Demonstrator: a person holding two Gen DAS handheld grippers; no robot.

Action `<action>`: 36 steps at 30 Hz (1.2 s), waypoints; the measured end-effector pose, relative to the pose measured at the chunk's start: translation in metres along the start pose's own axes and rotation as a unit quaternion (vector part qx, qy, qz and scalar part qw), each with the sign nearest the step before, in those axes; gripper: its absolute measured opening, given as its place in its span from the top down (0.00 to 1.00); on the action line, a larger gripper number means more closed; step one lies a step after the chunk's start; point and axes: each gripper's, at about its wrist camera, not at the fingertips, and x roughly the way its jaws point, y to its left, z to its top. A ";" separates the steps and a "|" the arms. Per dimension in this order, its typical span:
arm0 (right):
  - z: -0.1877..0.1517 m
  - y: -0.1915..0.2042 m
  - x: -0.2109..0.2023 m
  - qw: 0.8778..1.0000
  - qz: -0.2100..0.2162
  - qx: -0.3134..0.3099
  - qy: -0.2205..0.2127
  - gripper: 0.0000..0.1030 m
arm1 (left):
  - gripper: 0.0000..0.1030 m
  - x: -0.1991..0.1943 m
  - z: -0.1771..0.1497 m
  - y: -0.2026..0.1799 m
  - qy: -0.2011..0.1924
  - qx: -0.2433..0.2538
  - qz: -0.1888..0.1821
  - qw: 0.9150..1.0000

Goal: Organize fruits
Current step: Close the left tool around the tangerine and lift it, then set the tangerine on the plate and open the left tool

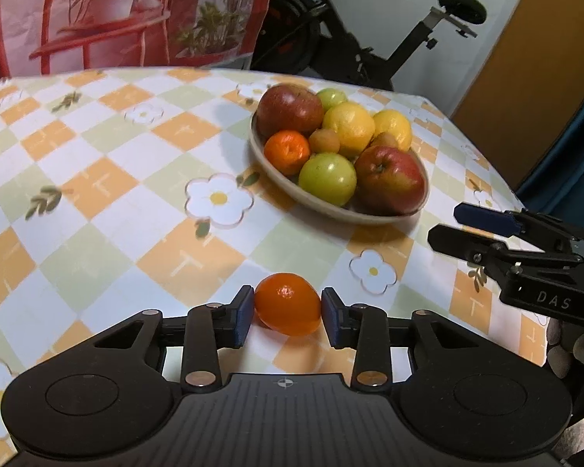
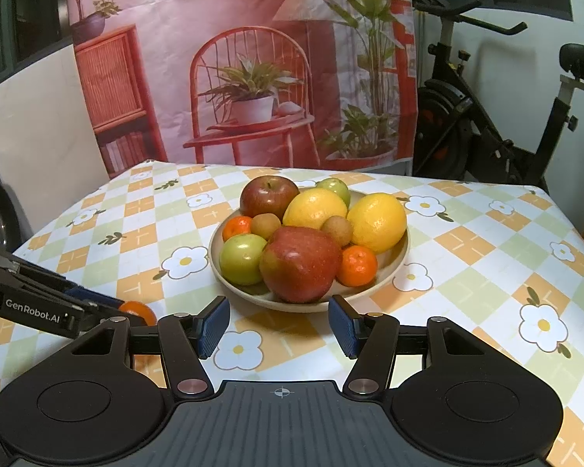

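Observation:
A beige bowl (image 1: 333,210) (image 2: 400,258) sits mid-table, heaped with red apples (image 2: 299,262), green apples (image 2: 240,258), lemons (image 2: 375,222), mandarins (image 2: 356,264) and small brown fruits. In the left wrist view a loose mandarin (image 1: 288,305) is down at the tablecloth, well in front of the bowl, and my left gripper (image 1: 286,303) is shut on it, both blue pads against its sides. The right wrist view shows that mandarin (image 2: 141,312) at the left gripper's tip. My right gripper (image 2: 278,317) (image 1: 445,222) hovers open just before the bowl, holding nothing.
The table (image 1: 97,163) wears a checked orange, green and white cloth with daisies. A printed backdrop (image 2: 245,58) hangs behind the far edge, and an exercise bike (image 2: 498,128) stands at the back right. The right gripper is close to the left one's right side.

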 end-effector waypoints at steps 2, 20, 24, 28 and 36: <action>0.000 -0.001 0.001 1.000 0.000 0.001 -0.002 0.48 | 0.62 -0.002 0.008 -0.003 -0.012 0.005 -0.003 1.000; 0.029 -0.034 0.013 0.999 -0.022 0.007 -0.027 0.48 | 0.62 0.048 0.107 -0.044 -0.046 0.044 -0.029 0.998; 0.030 -0.042 0.018 0.999 -0.025 0.012 -0.023 0.48 | 0.61 0.059 0.111 -0.042 -0.036 0.046 -0.031 0.998; 0.028 -0.045 0.021 0.999 -0.029 0.015 -0.020 0.48 | 0.61 0.066 0.110 -0.042 -0.026 0.044 -0.035 0.998; 0.031 -0.044 0.021 0.999 -0.030 0.012 -0.021 0.48 | 0.48 0.056 0.110 -0.033 -0.035 0.024 -0.029 0.999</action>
